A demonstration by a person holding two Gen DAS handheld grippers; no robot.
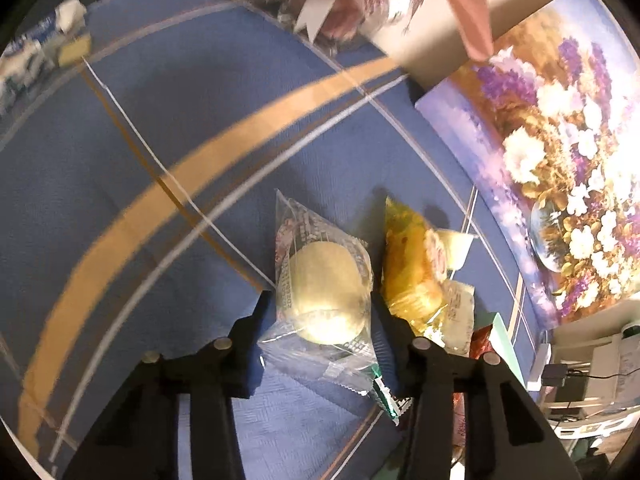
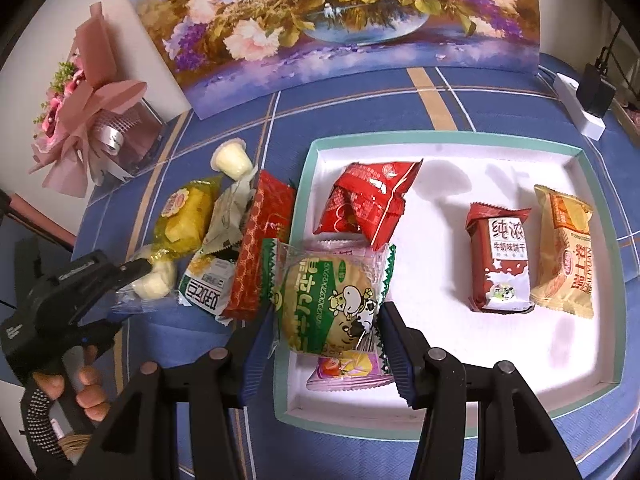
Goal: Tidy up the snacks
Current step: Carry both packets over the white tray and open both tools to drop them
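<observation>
In the left wrist view my left gripper (image 1: 322, 300) is shut on a pale round pastry in a clear wrapper (image 1: 328, 276), just above the blue cloth. A yellow cake packet (image 1: 408, 264) lies right beside it. In the right wrist view my right gripper (image 2: 326, 330) is shut on a green-wrapped round cracker (image 2: 324, 304), held over the left rim of the white tray (image 2: 304, 184). Inside the tray lie a red packet (image 2: 368, 204), a dark red biscuit packet (image 2: 500, 256), an orange packet (image 2: 564, 248) and a pink packet (image 2: 348, 372) under the cracker.
Left of the tray lie a long red packet (image 2: 260, 248), a white-green packet (image 2: 216, 264) and a jelly cup (image 2: 232, 160). A flower painting (image 2: 340, 20) leans at the back, with a pink bouquet (image 2: 92, 112) at the left and a power strip (image 2: 580, 108) at the right.
</observation>
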